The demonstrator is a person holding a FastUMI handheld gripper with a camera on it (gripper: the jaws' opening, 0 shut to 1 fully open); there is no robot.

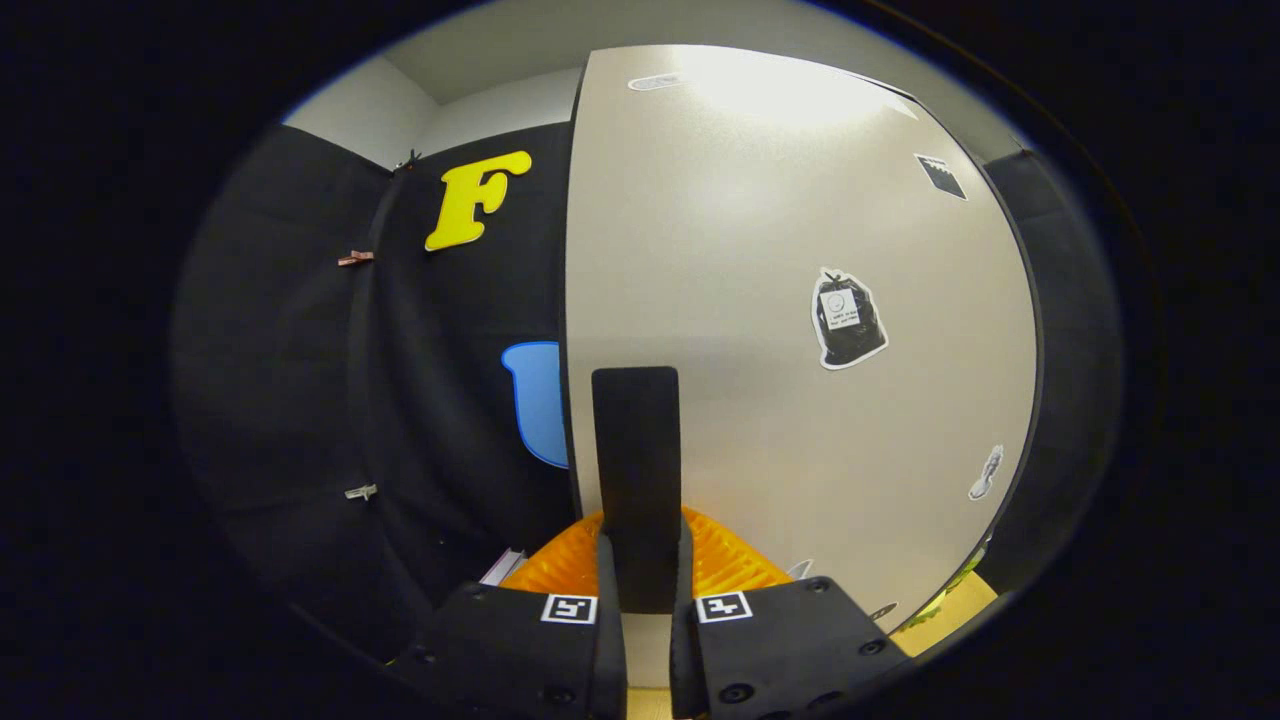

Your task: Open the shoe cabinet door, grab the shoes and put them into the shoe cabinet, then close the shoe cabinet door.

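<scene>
The gripper (640, 590) has its two fingers drawn close together around a dark upright handle (636, 470), which stands between them and rises past their tips. Both fingers appear to press on its lower end, so the jaws are narrow and holding the handle.

The handle sits near the left edge of the shoe cabinet door (780, 300), a broad pale panel just beyond the fingers. The door looks like a stiff, flat board, smooth and slightly glossy under the light. It should swing as one rigid piece, probably lightly, with no give. The handle is the sensible place to grip: it is narrow enough for the fingers, and the bare panel offers nothing to pinch. Its smooth face could let the fingers slip if the pull is not square to it.

Several stickers dot the door, among them a dark bag-shaped sticker (848, 320) to the right of the handle. An orange ribbed part (720, 560) shows just behind the fingers, low down; what it is cannot be told. To the left hangs the black booth wall (300, 400), with a small clip (360, 491) pinned on it, near enough that a door swinging that way might brush it. No shoes can be made out.
</scene>
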